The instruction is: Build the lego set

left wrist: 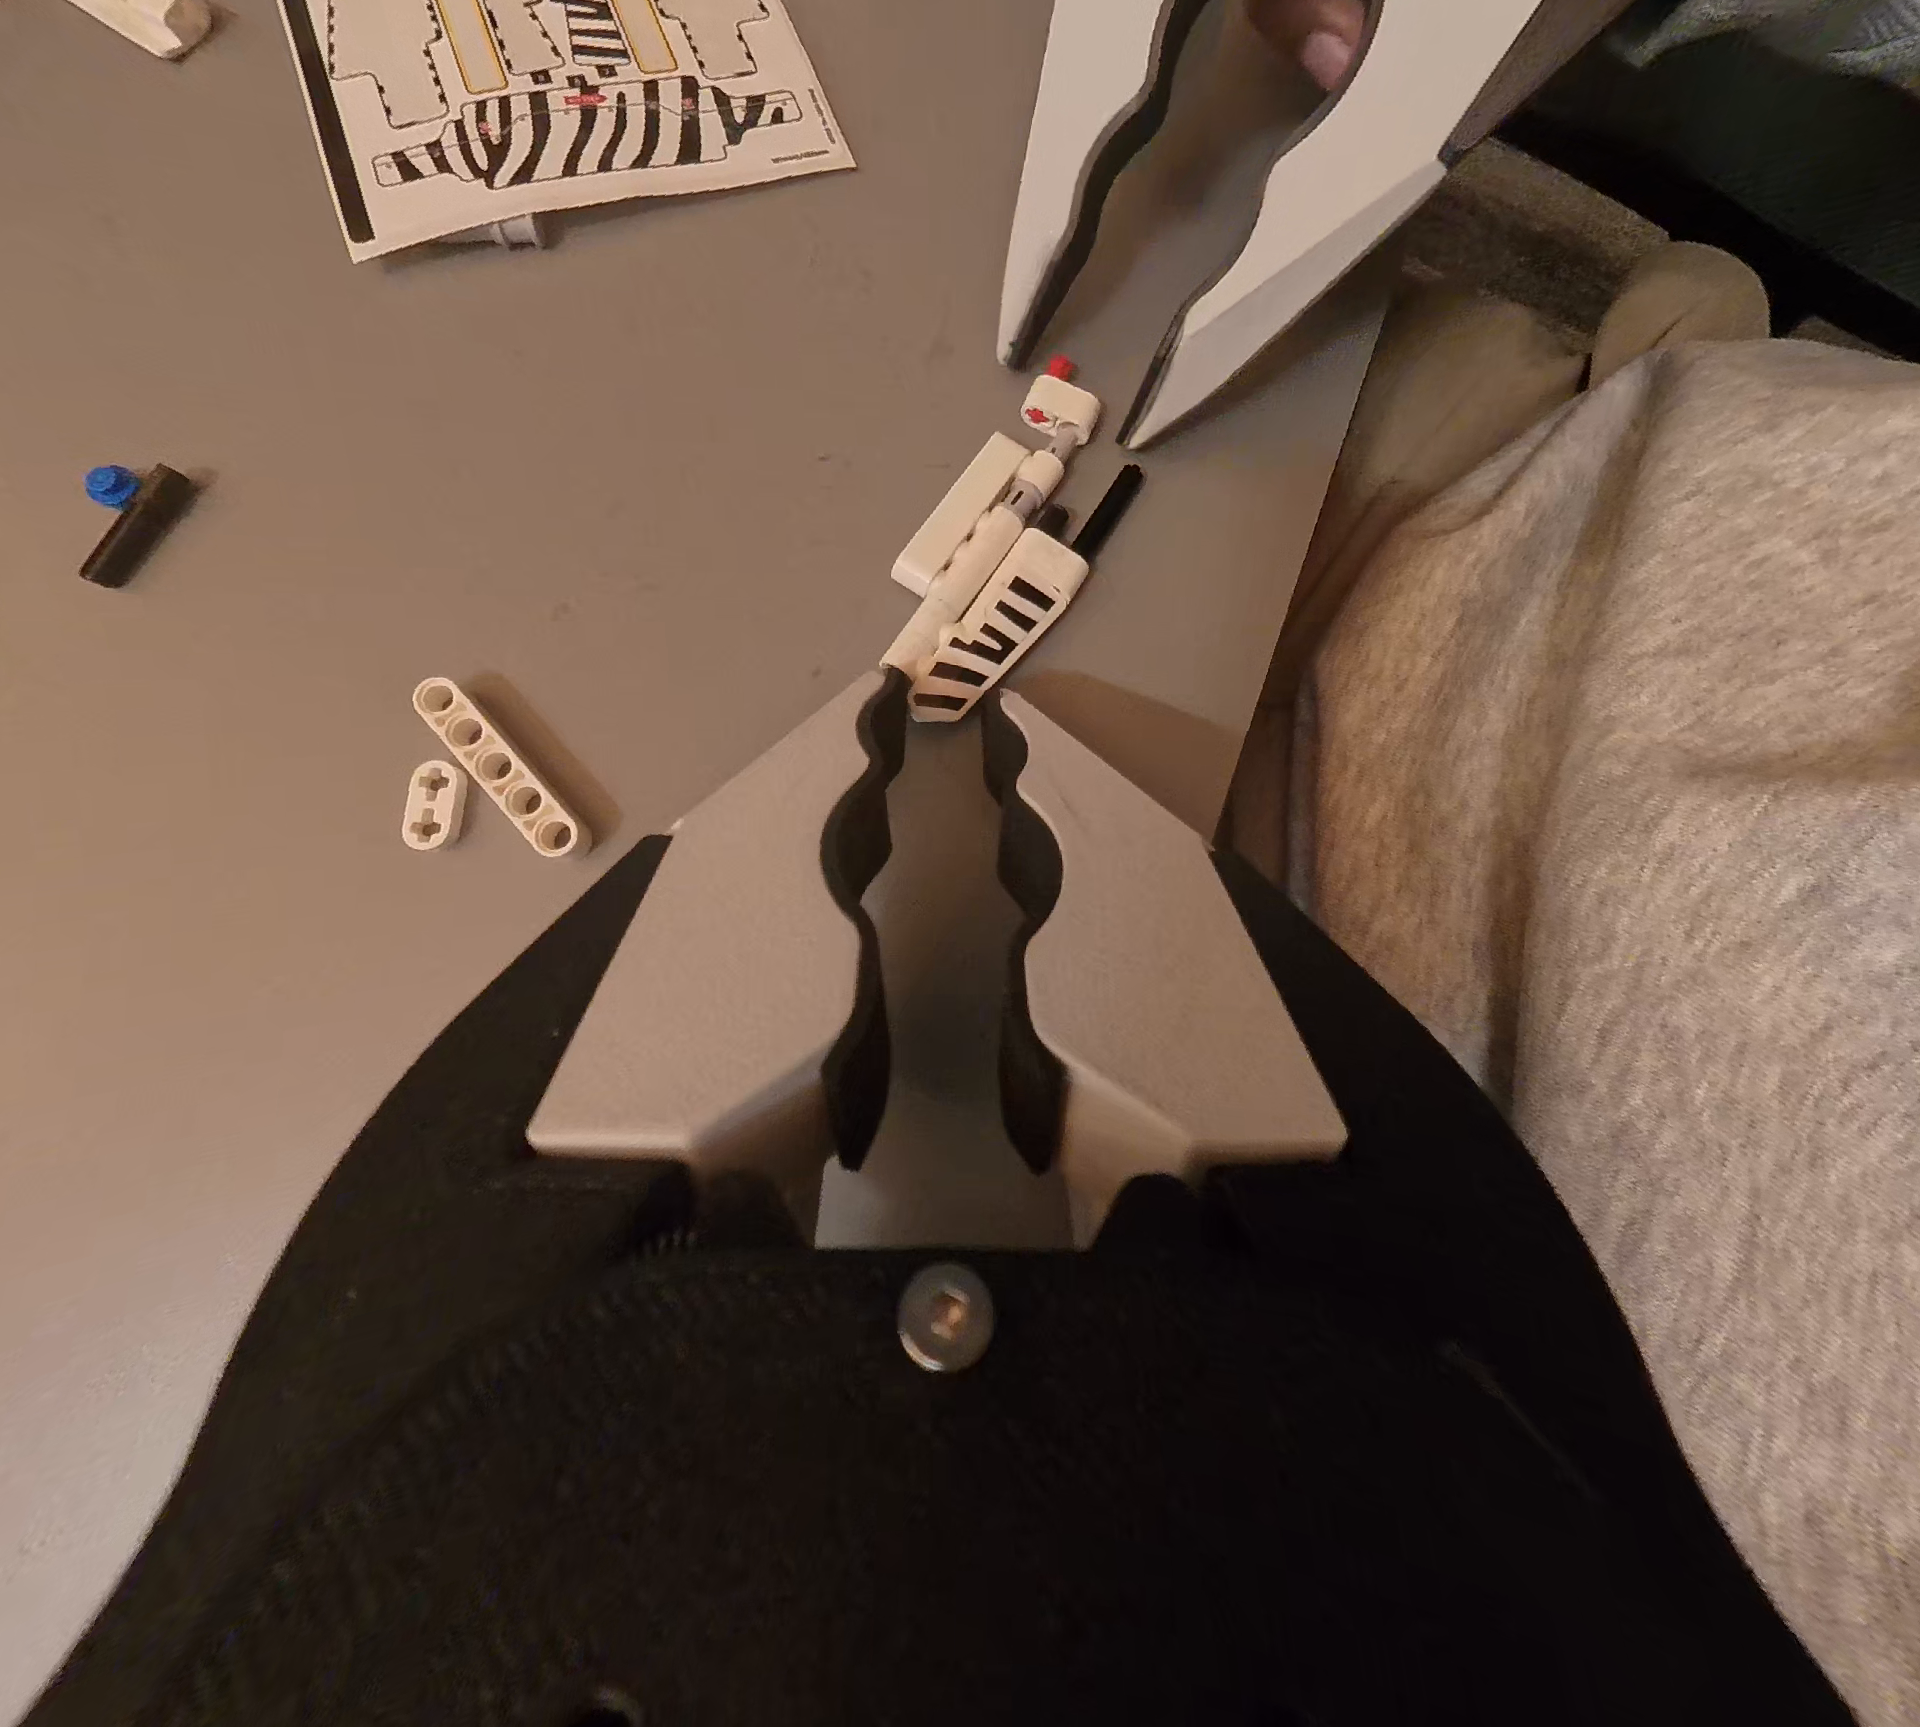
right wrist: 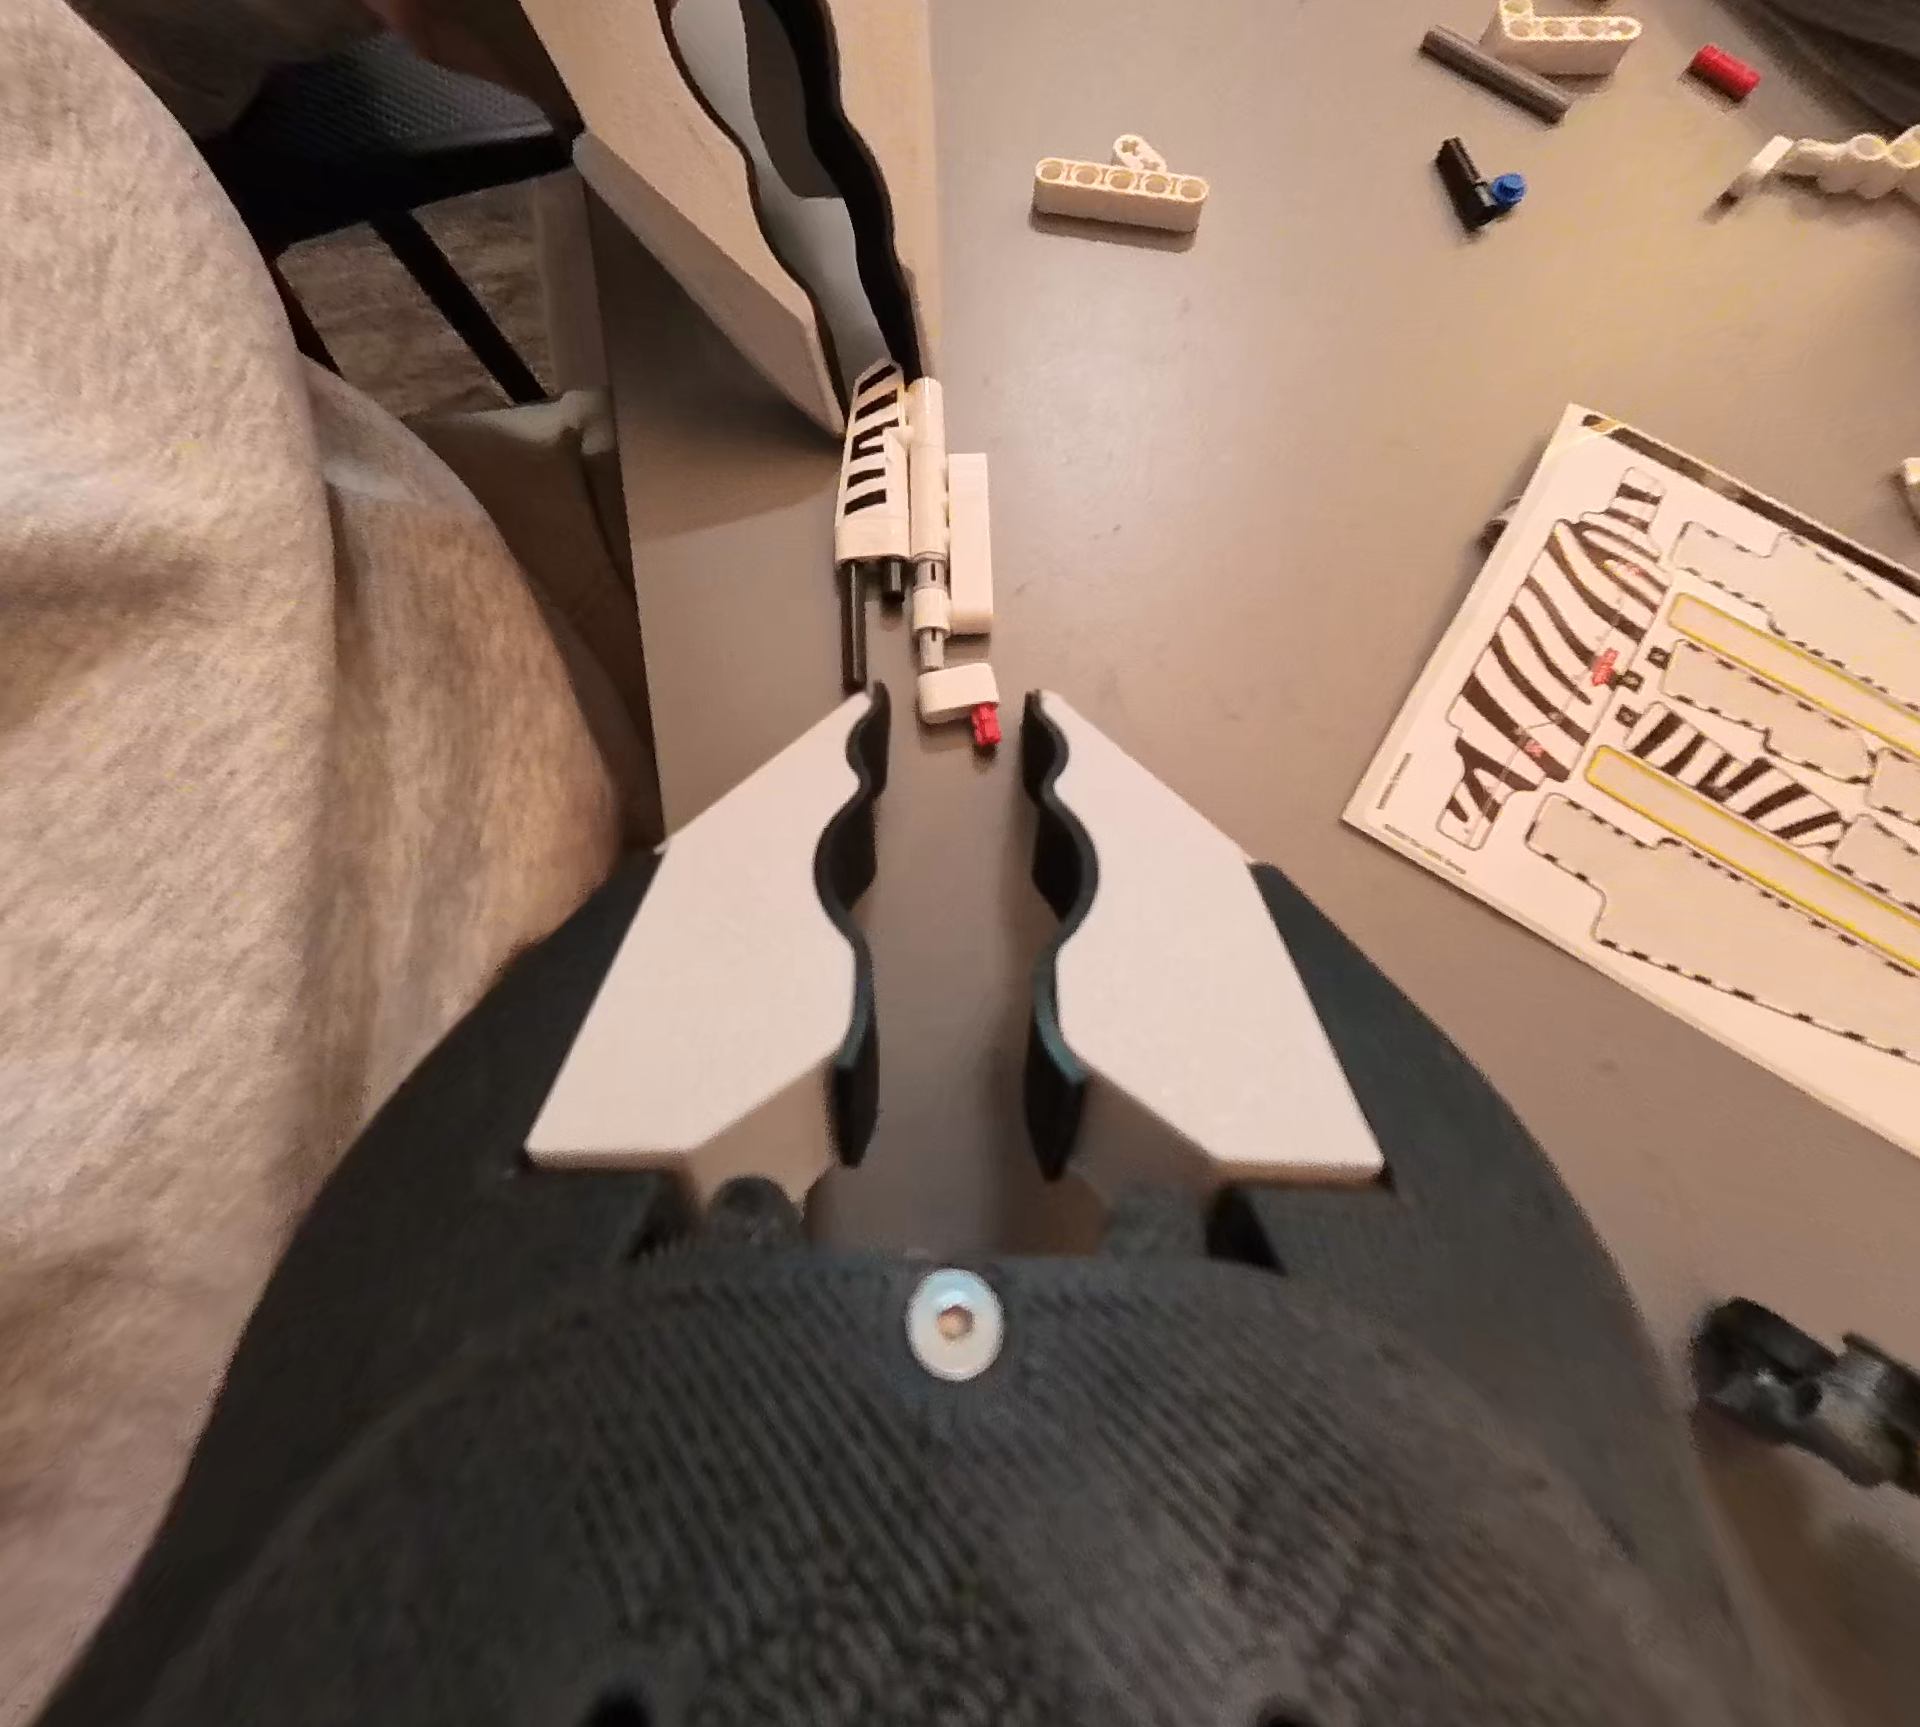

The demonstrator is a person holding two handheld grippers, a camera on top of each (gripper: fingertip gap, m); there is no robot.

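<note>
A small striped assembly (left wrist: 992, 581) is pinched by the left claw (left wrist: 948, 698) at the table's (left wrist: 623, 451) near edge; the right claw (right wrist: 954, 709) is held apart, empty. Loose beams (left wrist: 499, 763) and stickers (left wrist: 540, 15) suggest much is left unbuilt.

The lego assembly (left wrist: 987, 576) lies along the surface (left wrist: 623, 451) edge nearest the person, hemmed at each end by a claw. Bare room spreads inward, past the white beam (left wrist: 501, 765), up to the sticker sheet (left wrist: 540, 15).
</note>
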